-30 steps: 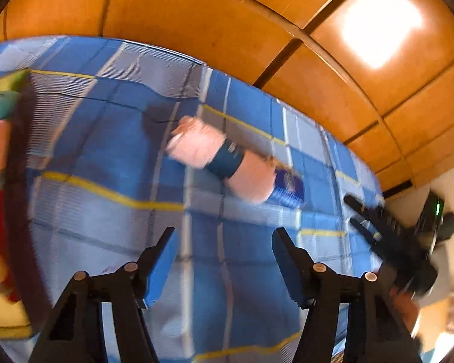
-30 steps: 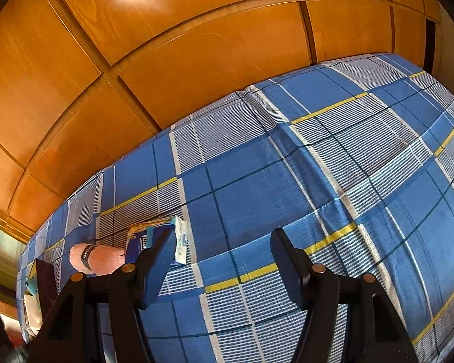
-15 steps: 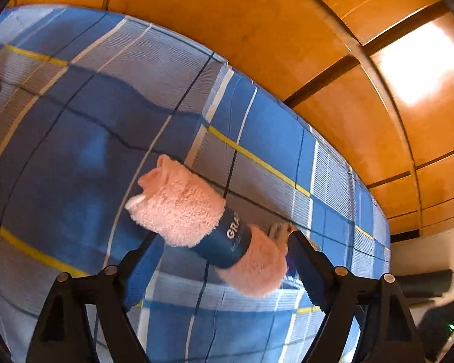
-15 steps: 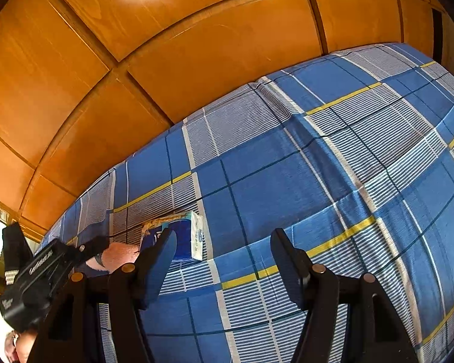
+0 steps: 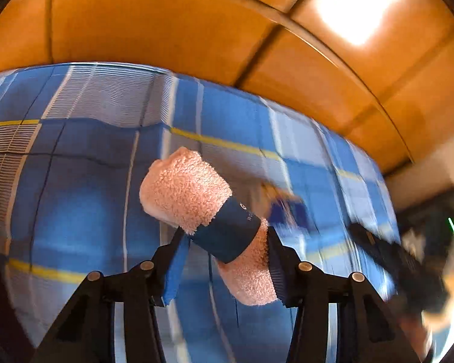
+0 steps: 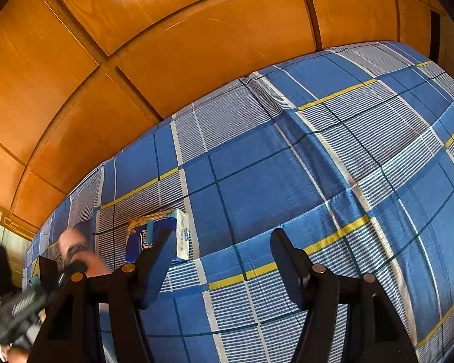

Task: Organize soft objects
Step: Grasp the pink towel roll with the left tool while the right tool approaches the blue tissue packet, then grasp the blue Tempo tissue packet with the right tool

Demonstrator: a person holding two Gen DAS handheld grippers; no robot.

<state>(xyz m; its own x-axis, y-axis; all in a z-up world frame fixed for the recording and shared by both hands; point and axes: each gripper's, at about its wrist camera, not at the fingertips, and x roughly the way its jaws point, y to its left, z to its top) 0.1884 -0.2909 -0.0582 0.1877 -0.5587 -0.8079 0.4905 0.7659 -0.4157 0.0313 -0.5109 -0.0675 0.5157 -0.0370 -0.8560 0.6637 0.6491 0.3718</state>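
Pink terry: rolled towel (image 5: pixel 193 199) with navy band (image 5: pixel 227 236), on the blue plaid bedsheet (image 5: pixel 75 199), just left of the tissue pack (image 6: pixel 157 236).
Left gripper (image 5: pixel 224 260): clamped across the band, the roll's firmest part; jaws have just been closing on it.
Right gripper (image 6: pixel 221 263): spread, empty, right of the pack.
Change: half a second ago the jaws only straddled the roll.

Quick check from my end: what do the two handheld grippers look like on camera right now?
Both match: the left gripper and right gripper have black angular plastic fingers, blue pads on the inner faces of the jaws, and round silver pins along each finger. No cables or sleeves show.
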